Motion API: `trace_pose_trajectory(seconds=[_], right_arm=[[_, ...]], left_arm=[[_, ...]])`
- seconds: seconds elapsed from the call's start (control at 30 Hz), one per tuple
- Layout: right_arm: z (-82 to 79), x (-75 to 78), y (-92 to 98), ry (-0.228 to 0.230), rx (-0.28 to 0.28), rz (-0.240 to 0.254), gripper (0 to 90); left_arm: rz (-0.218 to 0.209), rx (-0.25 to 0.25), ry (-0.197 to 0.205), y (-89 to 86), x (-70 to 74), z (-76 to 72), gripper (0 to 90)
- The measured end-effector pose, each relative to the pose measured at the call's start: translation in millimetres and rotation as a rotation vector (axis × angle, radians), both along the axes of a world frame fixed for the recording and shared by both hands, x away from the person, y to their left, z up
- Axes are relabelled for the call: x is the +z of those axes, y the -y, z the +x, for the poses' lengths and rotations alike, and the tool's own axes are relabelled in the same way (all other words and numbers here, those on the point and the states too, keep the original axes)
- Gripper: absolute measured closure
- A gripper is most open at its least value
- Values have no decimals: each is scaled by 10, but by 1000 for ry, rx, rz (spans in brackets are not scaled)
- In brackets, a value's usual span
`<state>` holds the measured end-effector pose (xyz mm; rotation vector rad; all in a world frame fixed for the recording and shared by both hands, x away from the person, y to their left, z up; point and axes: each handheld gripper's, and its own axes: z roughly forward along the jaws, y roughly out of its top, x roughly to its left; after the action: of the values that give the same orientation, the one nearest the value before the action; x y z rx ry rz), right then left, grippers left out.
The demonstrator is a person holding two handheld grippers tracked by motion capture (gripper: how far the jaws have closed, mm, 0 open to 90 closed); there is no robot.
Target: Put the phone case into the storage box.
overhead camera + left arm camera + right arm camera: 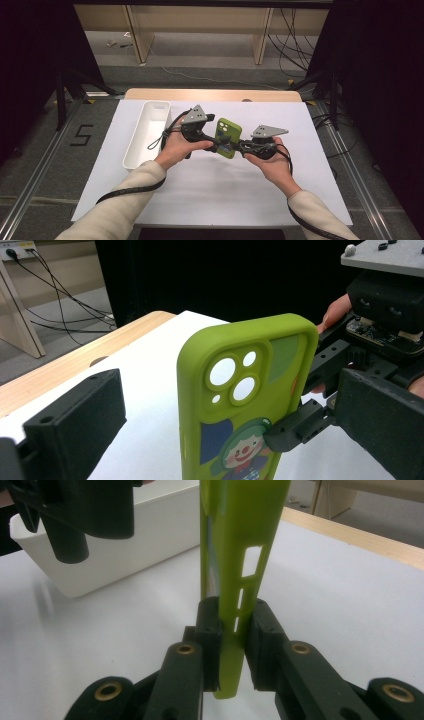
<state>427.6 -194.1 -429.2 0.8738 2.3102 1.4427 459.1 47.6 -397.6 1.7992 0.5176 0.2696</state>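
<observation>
The soft green rubber phone case with a clown picture (228, 136) is up in the air over the middle of the white-covered desk (210, 190), not lying on it. The right gripper (229, 630) is clenched on the case's lower edge — so picking it up looks done. The left gripper (214, 144) has its jaws spread wide, one on each side of the case, holding nothing. The long white plastic tray (131, 152) by the desk's left edge holds no case — putting it there may be what is left.

left gripper (214, 141): jaws wide apart | right gripper (231, 645): jaws clamped, seemingly tight
</observation>
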Motion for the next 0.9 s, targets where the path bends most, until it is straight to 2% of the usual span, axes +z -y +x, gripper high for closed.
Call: trace_pose_trajectory(seconds=[0.33, 0.6, 0.9], right_arm=[[-3, 2, -7, 11, -28, -6, 786], [1, -5, -21, 11, -46, -9, 786], [7, -16, -45, 11, -75, -12, 786]], left_arm=[[-12, 14, 7, 10, 23, -36, 5], [-28, 33, 28, 13, 55, -52, 20], [-30, 94, 44, 64, 63, -81, 22]])
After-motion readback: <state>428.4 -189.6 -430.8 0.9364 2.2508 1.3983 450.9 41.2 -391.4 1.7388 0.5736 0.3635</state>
